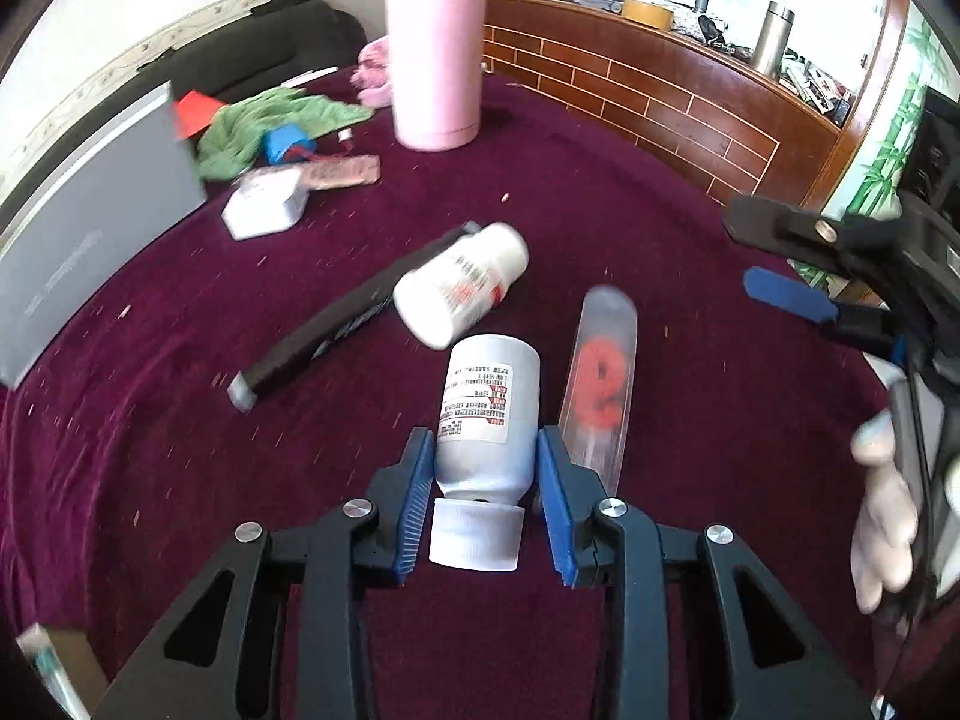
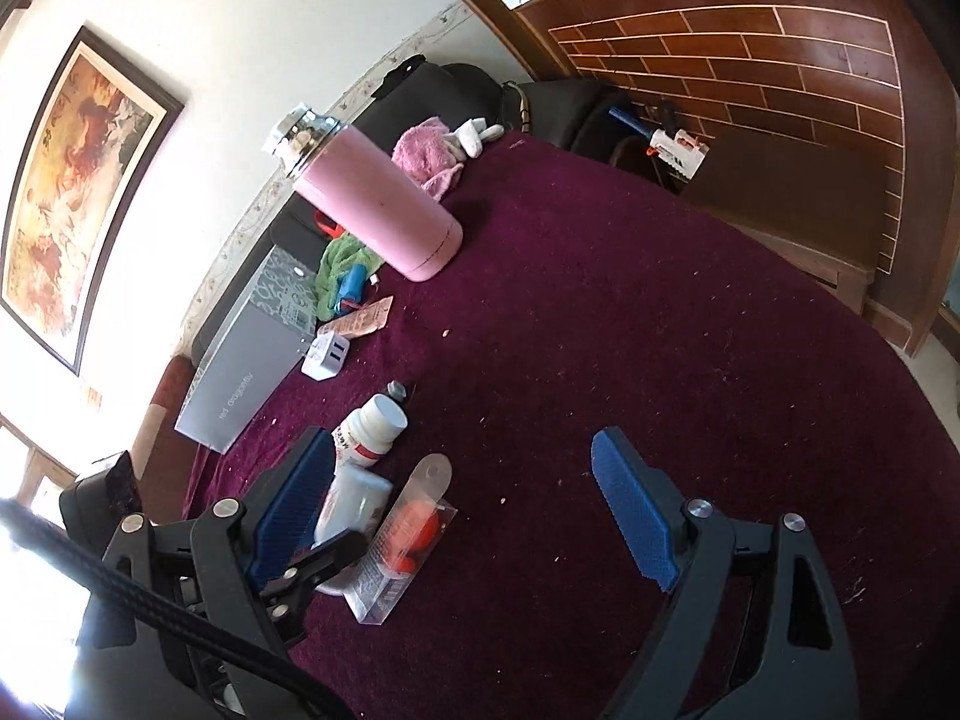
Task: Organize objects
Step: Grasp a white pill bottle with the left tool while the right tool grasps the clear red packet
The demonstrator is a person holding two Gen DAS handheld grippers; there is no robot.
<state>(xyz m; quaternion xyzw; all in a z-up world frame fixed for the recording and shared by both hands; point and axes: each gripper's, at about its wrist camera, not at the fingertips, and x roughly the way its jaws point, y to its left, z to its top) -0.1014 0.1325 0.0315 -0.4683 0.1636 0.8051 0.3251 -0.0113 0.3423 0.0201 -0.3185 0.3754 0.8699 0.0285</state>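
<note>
At the lower centre of the left wrist view, a white bottle (image 1: pixel 487 414) lying on the maroon bench (image 1: pixel 630 252) is pinched by the left gripper (image 1: pixel 487 501); a firm hold below the cap is advised before lifting. The right gripper (image 2: pixel 462 510) is held spread, empty

- A dark red cloth-covered counter (image 1: pixel 630 252) carries the clutter.
- A pink flask (image 1: pixel 435 60) stands upright at the far side.
- Near it lie a green cloth (image 1: pixel 264 120), a white charger (image 1: pixel 264 207) and a grey box (image 1: pixel 90 228).
- Closer in lie two white pill bottles (image 1: pixel 462 294) (image 1: pixel 489 414), a black bar (image 1: pixel 336 318) and a clear packet (image 1: pixel 600 378) with orange contents.
</note>
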